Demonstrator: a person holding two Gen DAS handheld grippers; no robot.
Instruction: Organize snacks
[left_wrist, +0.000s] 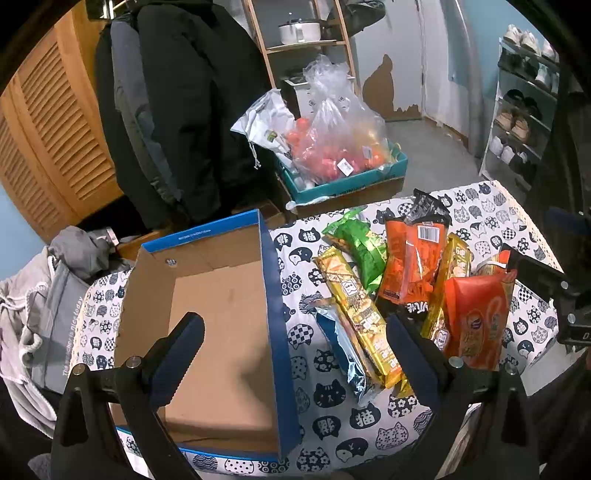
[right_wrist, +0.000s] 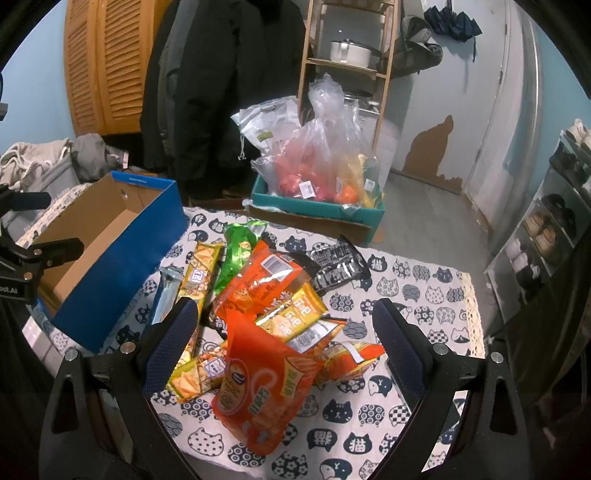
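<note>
The left gripper (left_wrist: 295, 339) is held with its jaws spread wide; nothing is gripped or touched. One finger hangs over the open cardboard box (left_wrist: 221, 314), the other over the near edge of the snack pile. The right gripper (right_wrist: 286, 328) is likewise spread fully apart and empty, its fingers standing to either side of the large orange bag (right_wrist: 266, 387) without contact.

The snacks are heaped on the cat-print tablecloth (right_wrist: 406, 295), just right of the blue-sided box, which is seen to be empty. In the pile are found a long gold packet (left_wrist: 354, 306), a blue foil packet (left_wrist: 343, 354) at its left, a green bag (left_wrist: 360, 247) at the far side, an orange barcoded bag (left_wrist: 413, 258) and a black packet (right_wrist: 338, 266) at the far right.

Beyond the table, a teal tray (right_wrist: 314, 208) with plastic bags of fruit (right_wrist: 321, 166) is seen on the floor, with dark coats (right_wrist: 221, 92) hung behind and a shoe rack (right_wrist: 546, 229) at the right.
</note>
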